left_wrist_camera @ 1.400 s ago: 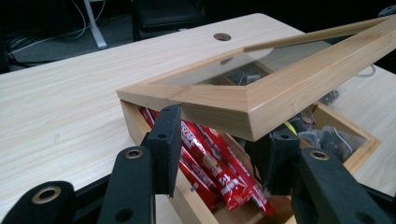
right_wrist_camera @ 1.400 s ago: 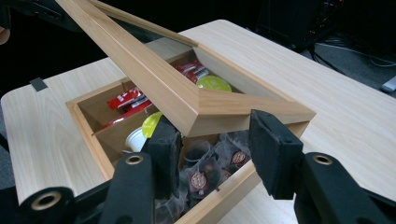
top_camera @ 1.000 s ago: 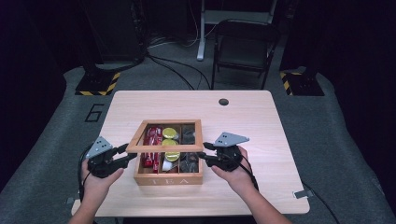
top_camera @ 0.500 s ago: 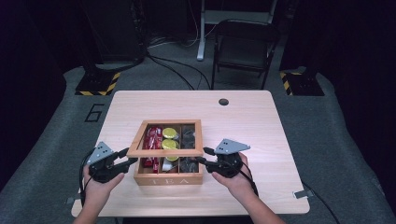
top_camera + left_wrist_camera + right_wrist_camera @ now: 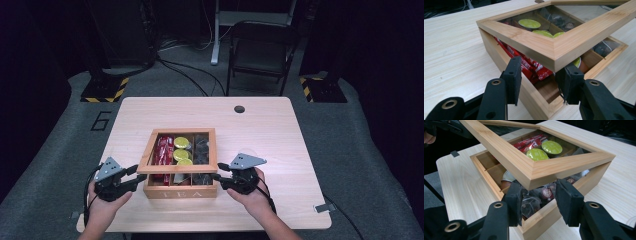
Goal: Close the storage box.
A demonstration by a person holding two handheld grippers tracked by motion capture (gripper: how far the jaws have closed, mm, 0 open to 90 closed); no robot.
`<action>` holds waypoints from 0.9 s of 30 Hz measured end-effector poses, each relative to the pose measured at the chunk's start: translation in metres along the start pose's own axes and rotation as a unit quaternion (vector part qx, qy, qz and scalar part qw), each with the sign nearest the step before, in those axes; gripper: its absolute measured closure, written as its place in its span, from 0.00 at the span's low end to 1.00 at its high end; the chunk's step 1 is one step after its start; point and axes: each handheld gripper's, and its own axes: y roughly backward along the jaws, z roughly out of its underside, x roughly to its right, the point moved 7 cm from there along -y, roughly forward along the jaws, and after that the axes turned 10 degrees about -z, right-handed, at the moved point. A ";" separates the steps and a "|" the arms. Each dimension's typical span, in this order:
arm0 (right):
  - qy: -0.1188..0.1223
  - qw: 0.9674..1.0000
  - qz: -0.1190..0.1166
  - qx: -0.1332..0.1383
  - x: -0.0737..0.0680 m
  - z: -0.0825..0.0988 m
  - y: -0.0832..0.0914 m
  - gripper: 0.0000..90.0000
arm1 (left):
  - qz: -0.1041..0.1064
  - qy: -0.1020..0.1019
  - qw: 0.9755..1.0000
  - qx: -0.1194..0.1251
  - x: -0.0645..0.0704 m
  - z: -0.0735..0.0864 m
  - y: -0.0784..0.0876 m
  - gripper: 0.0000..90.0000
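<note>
A wooden tea box (image 5: 180, 192) marked TEA stands near the table's front edge. Its glass-paned lid (image 5: 177, 169) is tilted up at the front, leaving a gap over the box. My left gripper (image 5: 135, 176) sits at the lid's front left corner, and my right gripper (image 5: 217, 176) at the front right corner. In the left gripper view the open jaws straddle the lid (image 5: 531, 47) corner from below, over red packets (image 5: 534, 67). In the right gripper view the jaws stand apart under the lid (image 5: 524, 167) corner. Green capsules (image 5: 551, 147) and dark sachets (image 5: 546, 192) lie inside.
The light wooden table (image 5: 280, 150) has a round cable hole (image 5: 239, 109) at the back. A folding chair (image 5: 260, 55) and a black stand base with hazard stripes (image 5: 105, 90) sit on the floor behind. Bare tabletop lies on both sides of the box.
Both grippers have drawn back toward the table's front edge, and the lid's front rail has come lower over the box with them.
</note>
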 end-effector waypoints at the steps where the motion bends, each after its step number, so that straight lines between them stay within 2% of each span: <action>1: 0.004 1.000 -0.002 -0.003 0.000 0.001 0.000 0.63 | 0.000 0.003 1.000 0.001 0.000 0.002 0.000 0.63; 3: -0.004 1.000 -0.001 -0.004 0.000 0.004 -0.001 0.63 | 0.003 0.004 1.000 0.000 0.001 0.004 0.000 0.63; 6: -0.003 1.000 -0.001 -0.008 -0.001 0.006 -0.002 0.63 | 0.005 0.007 1.000 -0.002 0.002 0.008 -0.002 0.64; 7: 0.008 1.000 0.001 -0.014 -0.001 0.009 -0.004 0.63 | 0.008 0.007 1.000 -0.006 0.002 0.011 -0.002 0.64; 10: 0.013 1.000 0.001 -0.017 -0.001 0.013 -0.005 0.63 | 0.004 0.006 1.000 -0.005 0.002 0.015 -0.004 0.64; 15: 0.008 0.999 -0.012 -0.030 -0.002 0.021 -0.009 0.65 | 0.009 0.008 1.000 -0.024 0.003 0.022 -0.005 0.63; 16: 0.007 0.999 -0.014 -0.032 -0.002 0.023 -0.010 0.65 | 0.008 -0.001 0.999 -0.032 0.003 0.025 -0.006 0.63; 18: 0.006 0.999 -0.017 -0.037 -0.003 0.025 -0.012 0.65 | 0.008 -0.006 0.999 -0.040 0.004 0.028 -0.007 0.63; 20: 0.010 0.999 -0.021 -0.043 -0.002 0.027 -0.013 0.65 | 0.007 -0.004 0.999 -0.040 0.004 0.028 -0.008 0.63; 21: 0.001 0.999 -0.023 -0.047 -0.003 0.029 -0.014 0.64 | 0.010 -0.007 0.999 -0.049 0.004 0.030 -0.008 0.63; 24: 0.000 0.998 -0.032 -0.054 -0.003 0.031 -0.013 0.63 | 0.014 -0.007 0.998 -0.054 0.005 0.032 -0.009 0.62; 27: -0.007 0.997 -0.034 -0.062 -0.003 0.034 -0.015 0.63 | 0.015 -0.009 0.997 -0.069 0.005 0.036 -0.012 0.61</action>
